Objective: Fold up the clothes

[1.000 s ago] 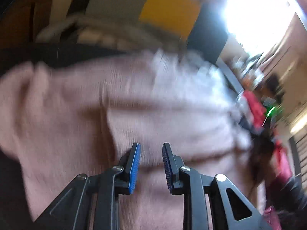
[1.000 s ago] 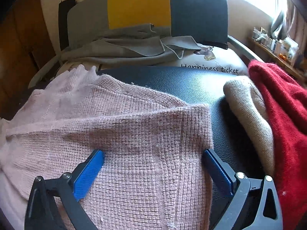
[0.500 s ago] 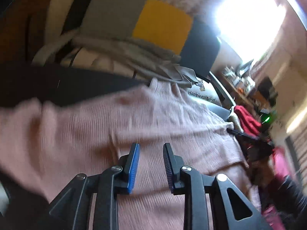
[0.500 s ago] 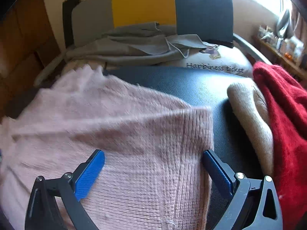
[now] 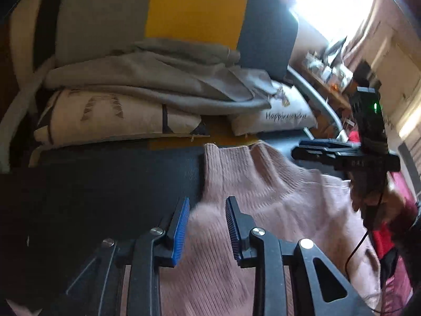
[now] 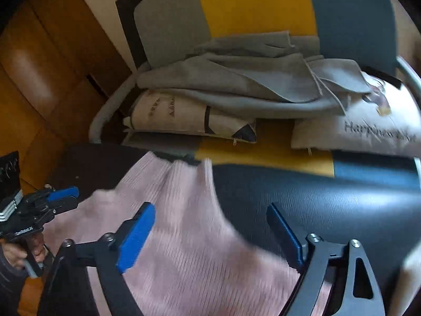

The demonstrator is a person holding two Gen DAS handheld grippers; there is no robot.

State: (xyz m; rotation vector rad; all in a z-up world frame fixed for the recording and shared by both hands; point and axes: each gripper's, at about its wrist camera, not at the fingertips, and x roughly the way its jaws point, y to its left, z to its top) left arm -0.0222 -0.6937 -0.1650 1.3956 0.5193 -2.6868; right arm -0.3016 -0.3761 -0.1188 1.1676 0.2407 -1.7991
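A pink knit sweater (image 5: 263,192) lies on a black leather surface (image 5: 105,184), its ribbed collar toward the chair. My left gripper (image 5: 206,226) hovers over the sweater's left edge. Its jaws are opening, a blurred bulge of pink knit sits between the blue pads, and they do not press it. My right gripper (image 6: 210,234) is over the sweater (image 6: 184,258) near its right edge, jaws wide and closing, with knit below and between them but not pinched. Each view shows the other gripper: right (image 5: 302,149), left (image 6: 71,198).
Behind the surface stands a chair (image 6: 250,0) with a grey, yellow and dark blue back. It holds a folded grey garment (image 6: 236,87) on printed cushions (image 6: 355,129). A wooden cabinet (image 6: 39,65) is at left. A red garment (image 5: 384,242) lies by the hand (image 5: 368,202) holding the right gripper.
Both grippers swept across the sweater toward its collar end and the chair. The right jaws narrowed and the left widened slightly. The red and beige garments left the right view.
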